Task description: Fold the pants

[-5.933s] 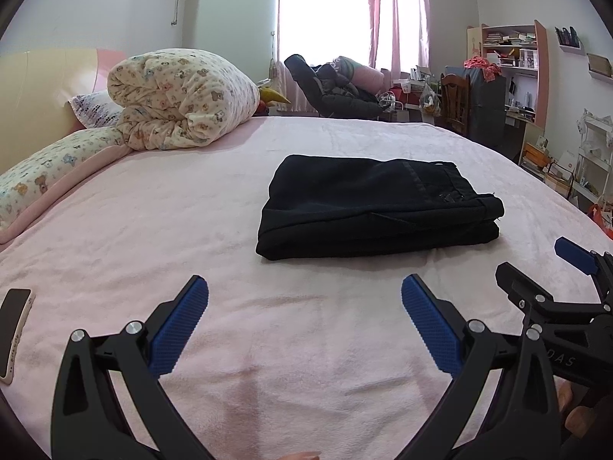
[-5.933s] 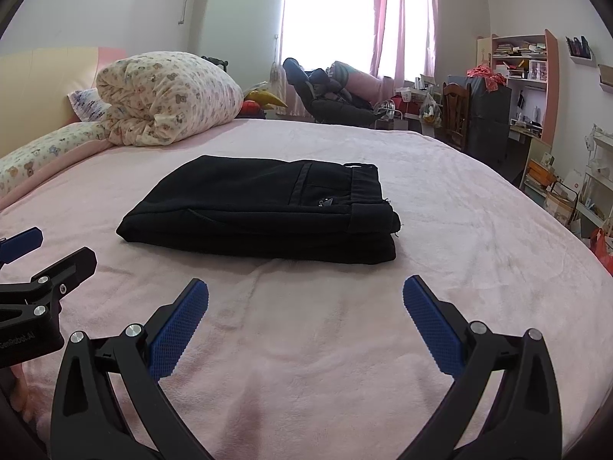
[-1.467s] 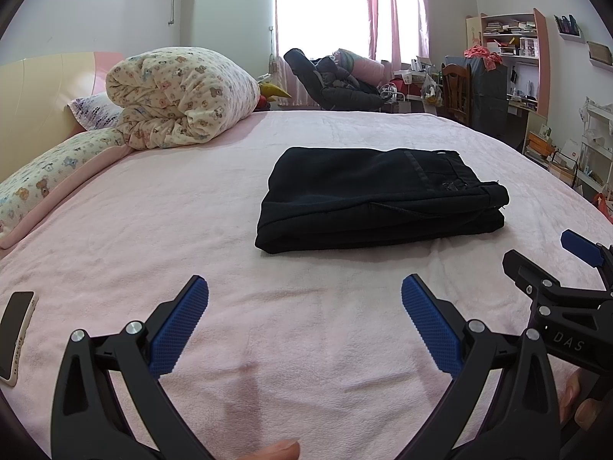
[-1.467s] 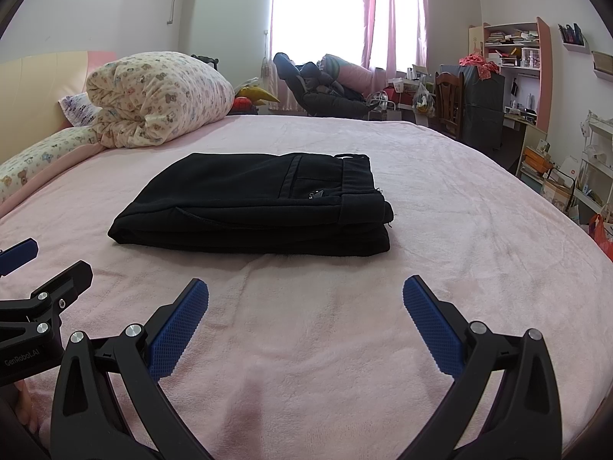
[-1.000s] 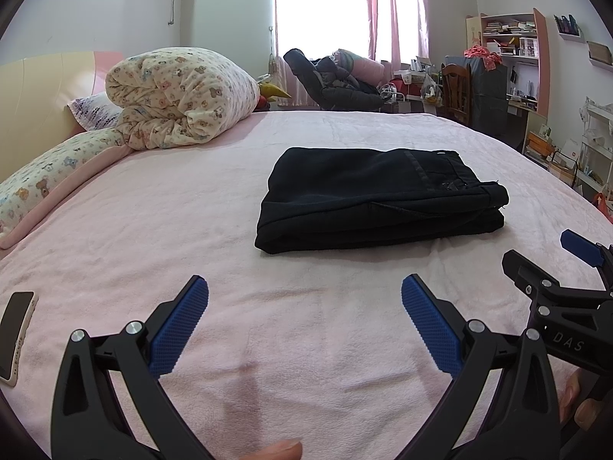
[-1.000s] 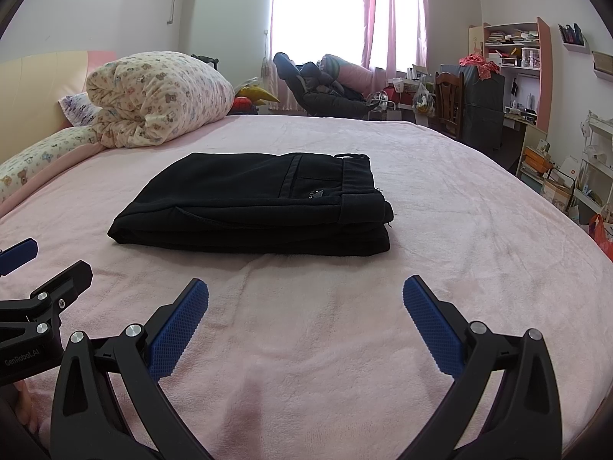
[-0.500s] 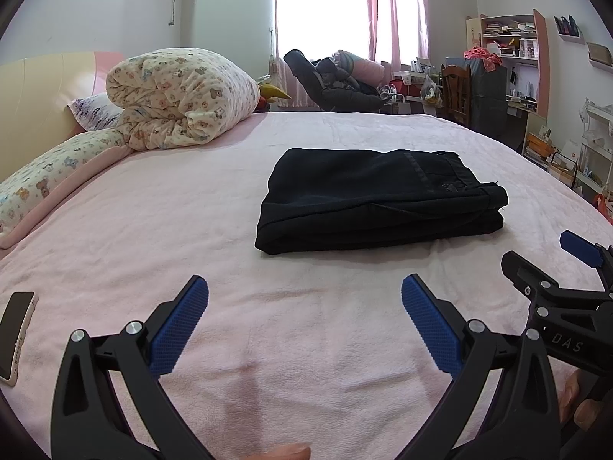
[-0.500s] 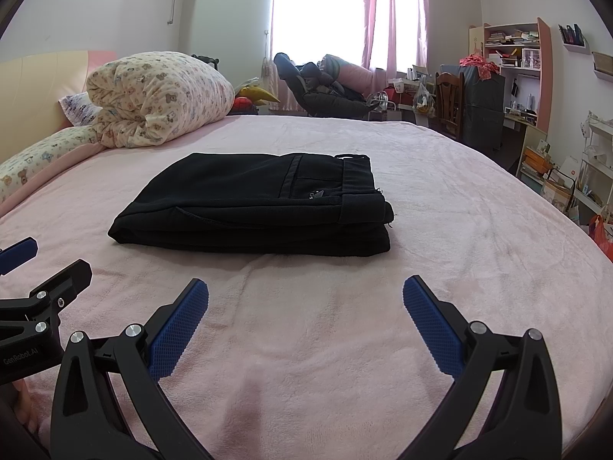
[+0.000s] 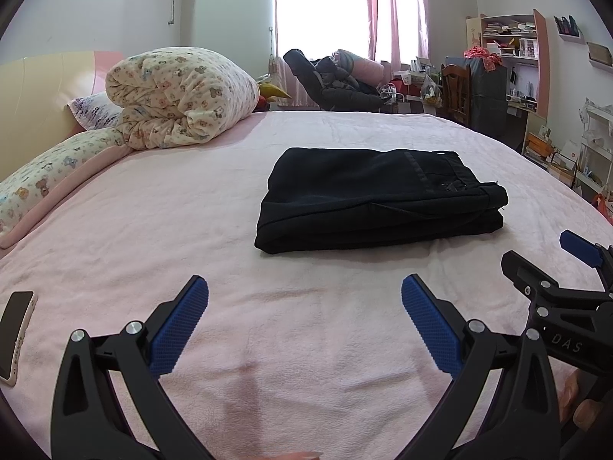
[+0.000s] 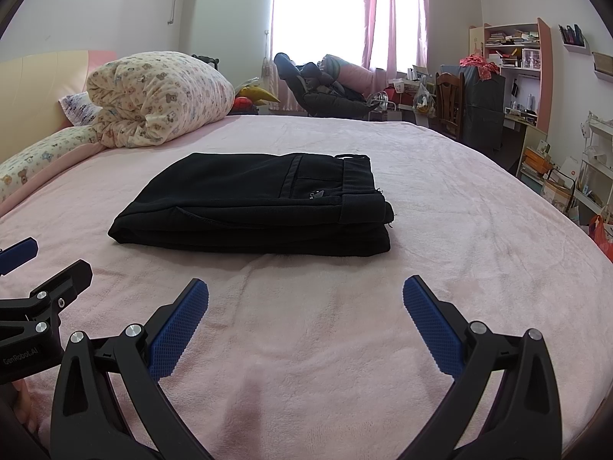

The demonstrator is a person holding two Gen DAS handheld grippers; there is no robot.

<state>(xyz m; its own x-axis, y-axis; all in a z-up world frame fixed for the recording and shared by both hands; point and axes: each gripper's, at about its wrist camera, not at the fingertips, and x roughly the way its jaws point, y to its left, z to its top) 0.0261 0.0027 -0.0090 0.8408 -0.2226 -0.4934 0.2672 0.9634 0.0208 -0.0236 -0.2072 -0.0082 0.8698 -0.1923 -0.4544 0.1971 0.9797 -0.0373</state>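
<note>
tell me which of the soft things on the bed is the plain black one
The folded pants in the middle of the pink bed. The rolled quilt and the pillow near the headboard are pale with a bear print.

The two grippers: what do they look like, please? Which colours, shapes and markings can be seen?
The left gripper and the right gripper look alike: black plastic arms with cut-out openings and silver screw heads, ending in two flat fingers with blue dimpled pads. White "DAS" lettering shows on the right one, "GenRobot.AI" on the left. No cables or sleeves are visible.
</note>
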